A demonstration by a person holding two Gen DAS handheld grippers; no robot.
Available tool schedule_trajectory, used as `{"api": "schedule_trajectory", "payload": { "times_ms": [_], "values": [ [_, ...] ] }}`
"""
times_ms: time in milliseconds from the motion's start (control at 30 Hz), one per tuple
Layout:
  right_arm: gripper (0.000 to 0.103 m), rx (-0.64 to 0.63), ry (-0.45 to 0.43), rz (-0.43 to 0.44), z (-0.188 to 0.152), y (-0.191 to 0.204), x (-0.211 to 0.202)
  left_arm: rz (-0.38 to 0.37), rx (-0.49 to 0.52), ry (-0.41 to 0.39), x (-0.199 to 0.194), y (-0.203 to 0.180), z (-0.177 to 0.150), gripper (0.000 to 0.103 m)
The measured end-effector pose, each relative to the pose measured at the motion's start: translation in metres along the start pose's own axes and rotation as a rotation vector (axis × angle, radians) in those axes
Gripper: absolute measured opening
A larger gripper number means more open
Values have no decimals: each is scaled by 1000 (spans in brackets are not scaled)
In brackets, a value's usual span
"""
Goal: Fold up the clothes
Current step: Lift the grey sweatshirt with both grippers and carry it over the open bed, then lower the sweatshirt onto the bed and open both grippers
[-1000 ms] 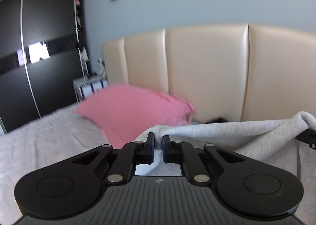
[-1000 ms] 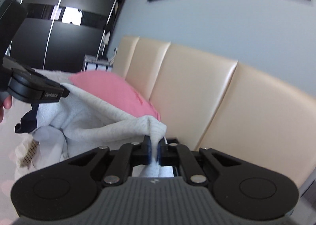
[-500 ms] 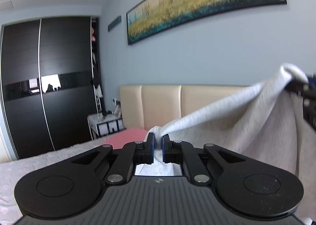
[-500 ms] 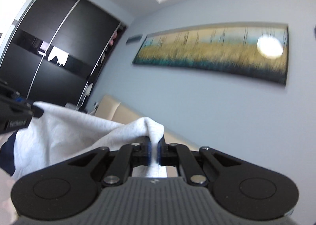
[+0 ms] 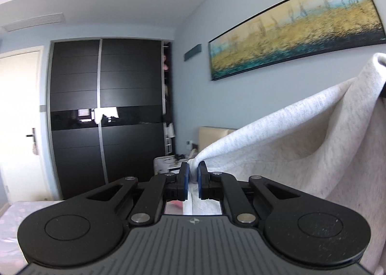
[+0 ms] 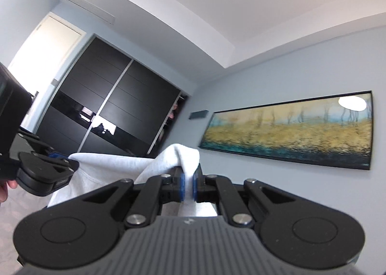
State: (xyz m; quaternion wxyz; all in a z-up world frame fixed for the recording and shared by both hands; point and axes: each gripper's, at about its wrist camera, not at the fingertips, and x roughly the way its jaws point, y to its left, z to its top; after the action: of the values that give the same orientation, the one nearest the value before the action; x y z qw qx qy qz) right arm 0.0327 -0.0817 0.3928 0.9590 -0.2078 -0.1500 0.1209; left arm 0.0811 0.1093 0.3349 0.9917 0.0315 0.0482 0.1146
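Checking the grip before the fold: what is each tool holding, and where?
Both tools, left and right, pinch the grey garment along its upper edge.

A bed (image 5: 9, 214) covered by a pale sheet with faint pink spots is seen low at the left; what lies on it cannot be told.

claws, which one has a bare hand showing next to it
The left claw, seen at the left edge of the right wrist view, has fingers below it. No hand shows by the right claw.
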Motion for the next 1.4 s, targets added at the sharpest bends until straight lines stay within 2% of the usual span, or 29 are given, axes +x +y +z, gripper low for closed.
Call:
{"api": "schedule_trajectory", "payload": {
  "times_ms": [333, 433, 533, 600, 767, 833, 1033, 1100, 1133, 1167, 1300, 1333, 1367, 1400],
  "values": [
    [7, 93, -86, 344, 52, 103, -55, 284, -37, -21, -86, 120, 2, 1],
    [7, 105, -82, 463, 66, 136, -70, 341, 9, 65, -100, 146, -21, 1],
    [7, 146, 15, 617, 60, 177, -80, 363, 15, 178, -108, 174, -68, 1],
    [7, 157, 82, 698, 40, 208, -88, 374, 5, 262, -110, 192, -107, 1],
    [8, 172, 267, 866, -29, 288, -124, 342, -42, 475, -125, 226, -207, 1],
    [8, 183, 327, 899, -59, 313, -139, 330, -58, 543, -137, 234, -243, 1],
    [8, 234, 482, 1005, -140, 362, -189, 271, -109, 681, -163, 251, -312, 3],
    [9, 245, 534, 1033, -164, 375, -206, 242, -129, 718, -168, 251, -328, 11],
    [10, 258, 558, 1034, -176, 381, -211, 227, -140, 723, -170, 251, -336, 22],
    [10, 270, 582, 1035, -187, 386, -217, 213, -155, 724, -173, 249, -342, 31],
    [14, 301, 711, 1039, -232, 400, -226, 114, -253, 708, -184, 238, -352, 49],
    [15, 304, 739, 1043, -241, 402, -227, 87, -283, 698, -188, 234, -353, 58],
    [17, 303, 751, 1040, -245, 401, -227, 65, -305, 697, -191, 231, -354, 65],
    [23, 291, 750, 1037, -246, 397, -226, 45, -322, 703, -192, 226, -358, 66]
  ]
}}
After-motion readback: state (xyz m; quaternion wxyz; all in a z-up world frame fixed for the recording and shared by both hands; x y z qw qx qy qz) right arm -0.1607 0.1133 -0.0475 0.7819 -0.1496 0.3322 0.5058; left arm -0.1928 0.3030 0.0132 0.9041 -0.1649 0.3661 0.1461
